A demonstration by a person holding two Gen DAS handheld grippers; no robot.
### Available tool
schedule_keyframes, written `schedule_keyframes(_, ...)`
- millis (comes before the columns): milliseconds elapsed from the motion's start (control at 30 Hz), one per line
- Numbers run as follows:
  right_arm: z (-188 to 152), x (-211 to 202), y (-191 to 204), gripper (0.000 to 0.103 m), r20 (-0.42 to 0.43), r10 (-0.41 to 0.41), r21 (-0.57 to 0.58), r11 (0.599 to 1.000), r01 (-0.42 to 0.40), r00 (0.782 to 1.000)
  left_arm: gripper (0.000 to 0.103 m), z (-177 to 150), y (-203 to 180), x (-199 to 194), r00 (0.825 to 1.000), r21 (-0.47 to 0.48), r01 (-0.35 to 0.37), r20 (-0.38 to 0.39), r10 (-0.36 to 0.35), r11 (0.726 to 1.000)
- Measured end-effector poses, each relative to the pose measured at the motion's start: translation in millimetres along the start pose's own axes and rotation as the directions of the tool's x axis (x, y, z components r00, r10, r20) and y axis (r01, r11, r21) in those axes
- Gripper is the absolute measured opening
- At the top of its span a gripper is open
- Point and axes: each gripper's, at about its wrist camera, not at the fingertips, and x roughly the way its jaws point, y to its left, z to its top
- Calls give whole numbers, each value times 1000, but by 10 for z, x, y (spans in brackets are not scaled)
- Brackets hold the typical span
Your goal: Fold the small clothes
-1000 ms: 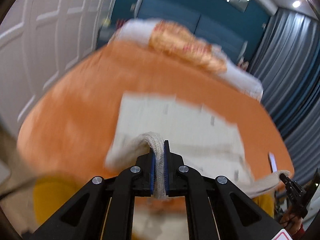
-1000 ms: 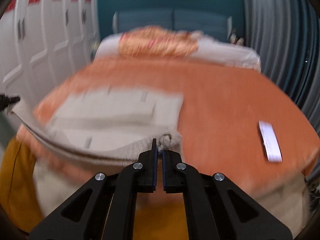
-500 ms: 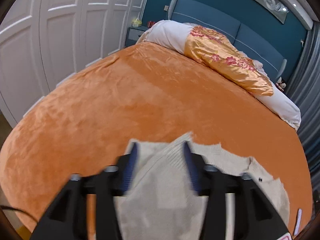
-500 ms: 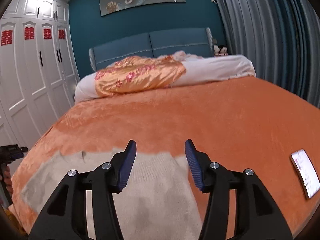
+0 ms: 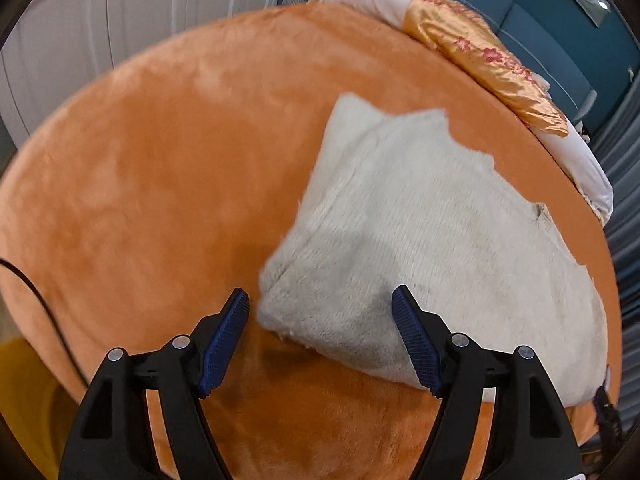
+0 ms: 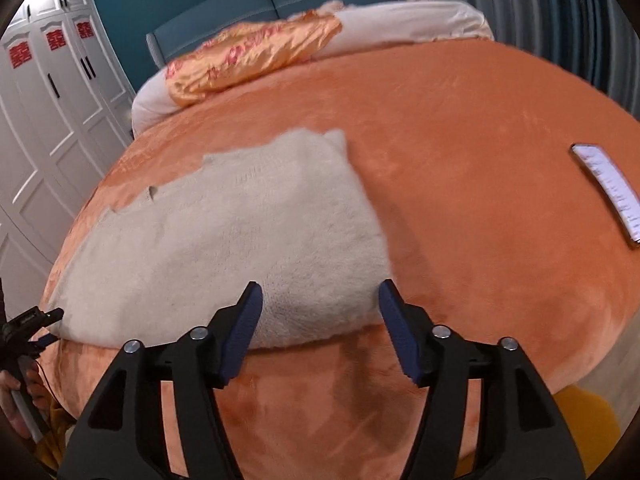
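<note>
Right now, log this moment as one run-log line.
left claw: open, empty | right claw: open, empty | beige garment: lying flat on orange blanket | phone: on blanket, apart from garment

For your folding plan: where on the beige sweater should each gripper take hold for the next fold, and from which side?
Probably the near corners. The sweater lies flat on the orange blanket, its near edge facing both open grippers. The left gripper could pinch the near left corner, the right gripper the near right corner, each coming in low from the near side, since only that edge looks slightly raised.
</note>
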Motion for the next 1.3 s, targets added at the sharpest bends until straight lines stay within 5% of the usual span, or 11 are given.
schedule_keyframes(33,-9,91,-13,60,-29,0,17,1000,1,1000,69,-2,8,26,1000,-9,1,3,-1,1000)
schedule_keyframes(100,-2,198,-35,53,-45,-9,48,999,12,999,39,20,-13,2,1000,6,13,20,-13,1000)
schedule_keyframes(167,51,171,-39,10,-23,4,52,999,-2,1000,22,47,-59,-66,1000,28,20,19,-21,999)
schedule_keyframes(300,203,-212,-87,6,88,57,95,993,-65,995,14,78,-99,-441,997,77,41,69,-46,996)
schedule_keyframes(533,-73,13,38,9,-96,-58,-94,994,49,994,23,-129,58,-208,999,71,-47,-24,49,996)
schedule_keyframes(733,285,-382,227,40,102,-17,-134,991,30,995,52,171,-159,-797,990,49,28,139,-35,998)
schedule_keyframes(833,573,-197,332,42,149,-19,-169,985,44,989,61,466,-399,-748,979,112,39,194,-60,993)
schedule_keyframes(1100,803,596,415,50,116,-73,-242,965,99,991,68,948,-706,330,998,130,28,48,-35,991)
schedule_keyframes(1167,832,799,387,51,71,-79,-230,969,94,994,54,956,-674,492,999,93,34,12,-35,995)
schedule_keyframes(1233,828,853,360,11,54,-82,-229,969,92,995,23,972,-694,550,999,98,33,16,-35,995)
schedule_keyframes(1300,901,775,360,6,74,-23,-212,976,38,997,5,985,-704,483,998,104,48,38,-52,993)
